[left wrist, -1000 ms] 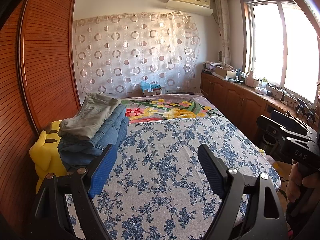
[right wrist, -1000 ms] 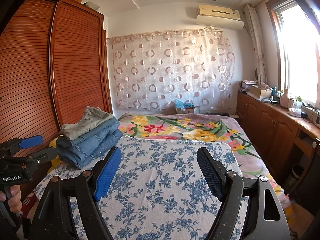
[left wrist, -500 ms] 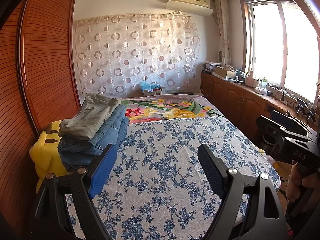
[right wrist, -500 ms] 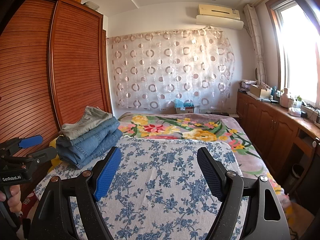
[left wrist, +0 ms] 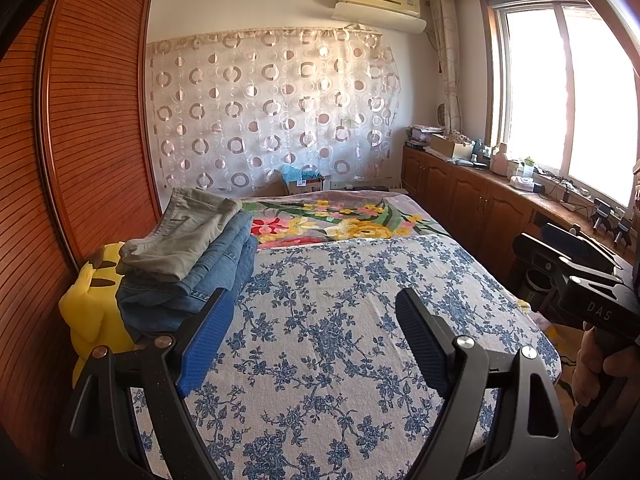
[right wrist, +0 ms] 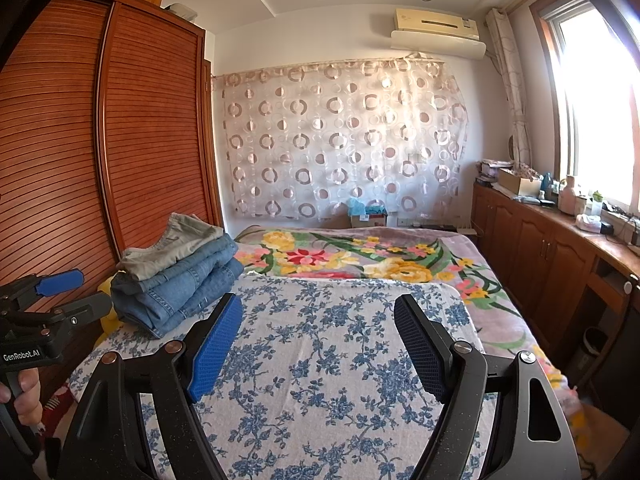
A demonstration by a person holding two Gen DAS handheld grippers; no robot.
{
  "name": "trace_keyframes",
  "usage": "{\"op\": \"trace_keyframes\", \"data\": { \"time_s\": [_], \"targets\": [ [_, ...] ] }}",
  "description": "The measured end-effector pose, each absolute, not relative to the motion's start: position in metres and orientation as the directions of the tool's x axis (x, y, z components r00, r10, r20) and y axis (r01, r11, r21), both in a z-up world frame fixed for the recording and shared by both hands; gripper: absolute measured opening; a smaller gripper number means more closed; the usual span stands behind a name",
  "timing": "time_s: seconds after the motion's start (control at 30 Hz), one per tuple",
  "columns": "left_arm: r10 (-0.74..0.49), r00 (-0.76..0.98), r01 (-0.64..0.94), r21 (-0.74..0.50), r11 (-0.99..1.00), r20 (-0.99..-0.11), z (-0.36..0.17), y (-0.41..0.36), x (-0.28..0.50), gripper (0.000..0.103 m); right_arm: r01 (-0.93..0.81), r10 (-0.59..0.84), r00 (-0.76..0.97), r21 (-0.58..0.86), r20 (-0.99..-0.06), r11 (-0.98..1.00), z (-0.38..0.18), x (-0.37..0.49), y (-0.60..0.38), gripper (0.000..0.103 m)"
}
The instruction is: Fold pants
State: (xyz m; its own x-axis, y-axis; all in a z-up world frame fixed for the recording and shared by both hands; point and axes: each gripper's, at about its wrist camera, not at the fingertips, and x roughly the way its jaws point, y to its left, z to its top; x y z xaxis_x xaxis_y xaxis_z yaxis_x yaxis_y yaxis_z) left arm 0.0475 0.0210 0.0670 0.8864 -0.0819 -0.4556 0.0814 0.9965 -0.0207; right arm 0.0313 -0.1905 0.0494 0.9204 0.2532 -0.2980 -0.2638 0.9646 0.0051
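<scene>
Left gripper [left wrist: 310, 338] and right gripper [right wrist: 316, 340] hover over the blue-flowered cover [right wrist: 340, 360], fingers spread wide, nothing between them. Pants [left wrist: 188, 256] sit at middle left of both frames: a folded stack, grey pair atop denim, resting against a yellow plush [left wrist: 90, 312]. No loose pair shows on the bed. Judgement: this fits either a finished pile or a pause before another pair arrives; step unsettled.

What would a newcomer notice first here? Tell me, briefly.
Probably the stack of folded pants, khaki on top of blue jeans, at the bed's left edge beside the wooden wardrobe. Next, the blue-flowered bedspread spread under both open grippers, left gripper and right gripper, neither holding anything.
</scene>
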Motion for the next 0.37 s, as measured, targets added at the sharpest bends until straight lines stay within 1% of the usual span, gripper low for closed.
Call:
{"op": "trace_keyframes", "data": {
  "time_s": [0.37],
  "targets": [
    [-0.082, 0.886, 0.081, -0.022, 0.996, -0.456, 0.0664, 0.0204, 0.0473, 0.084, -0.263, 0.253, 0.92, 0.006, -0.299, 0.965, 0.0494, 0.0313, -0.1908, 0.08]
  ]
}}
